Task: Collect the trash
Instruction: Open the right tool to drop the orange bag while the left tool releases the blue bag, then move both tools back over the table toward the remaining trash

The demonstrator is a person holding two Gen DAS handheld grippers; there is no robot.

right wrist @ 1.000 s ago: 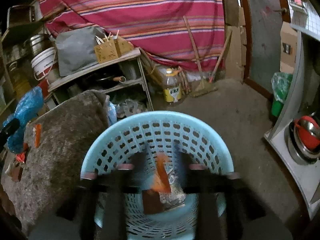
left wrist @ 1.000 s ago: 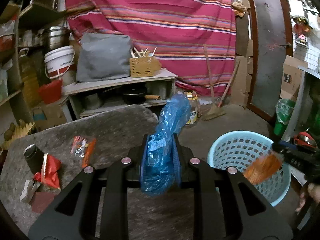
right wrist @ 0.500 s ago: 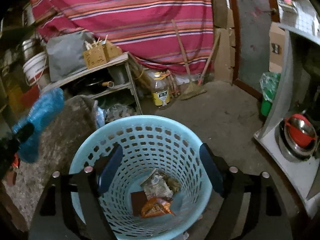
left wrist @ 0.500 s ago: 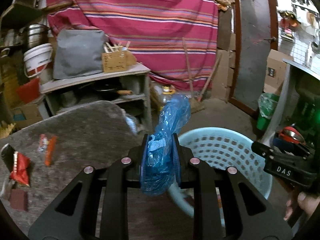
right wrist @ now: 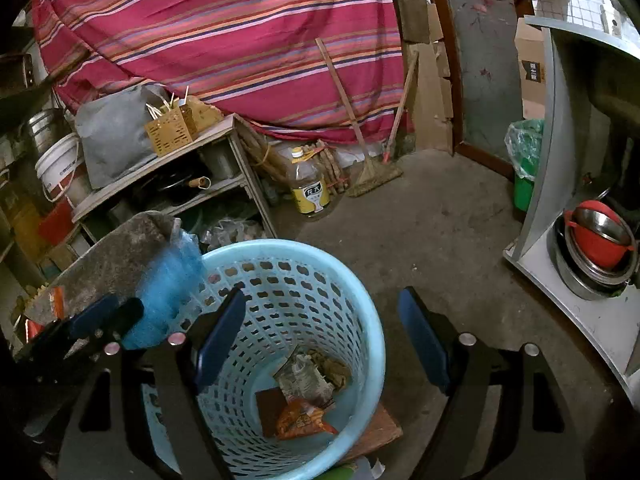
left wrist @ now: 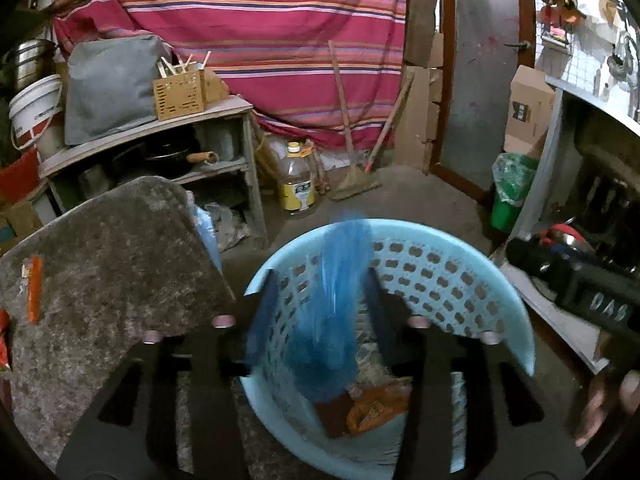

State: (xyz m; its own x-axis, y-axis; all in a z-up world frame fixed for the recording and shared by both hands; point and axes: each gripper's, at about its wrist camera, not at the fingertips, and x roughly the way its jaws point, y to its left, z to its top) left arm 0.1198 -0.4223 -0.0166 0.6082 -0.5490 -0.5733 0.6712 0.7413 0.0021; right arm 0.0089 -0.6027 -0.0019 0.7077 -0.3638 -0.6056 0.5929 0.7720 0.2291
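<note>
A light blue perforated basket (left wrist: pixel 452 276) (right wrist: pixel 320 280) stands on the floor beside the grey table. Inside lie an orange wrapper (right wrist: pixel 300 420) (left wrist: pixel 376 404), a brown card and crumpled scraps. My left gripper (left wrist: pixel 324 300) is over the basket's rim; its jaws look blurred and spread, and the blue plastic bag (left wrist: pixel 332 312) (right wrist: pixel 164 292) is a blurred streak between them above the basket. I cannot tell if it is still held. My right gripper (right wrist: pixel 320 336) is open and empty above the basket.
The grey table (left wrist: pixel 108 256) at left carries an orange wrapper (left wrist: pixel 34 292) and a red one at the edge. A shelf (left wrist: pixel 160 132), an oil bottle (left wrist: pixel 296 184), brooms, a green bin (left wrist: pixel 512 196) and a grey counter (right wrist: pixel 580 240) surround the floor.
My left gripper swung right from the table to over the basket and its jaws spread, the blue bag blurring. My right gripper opened and dropped the orange wrapper into the basket.
</note>
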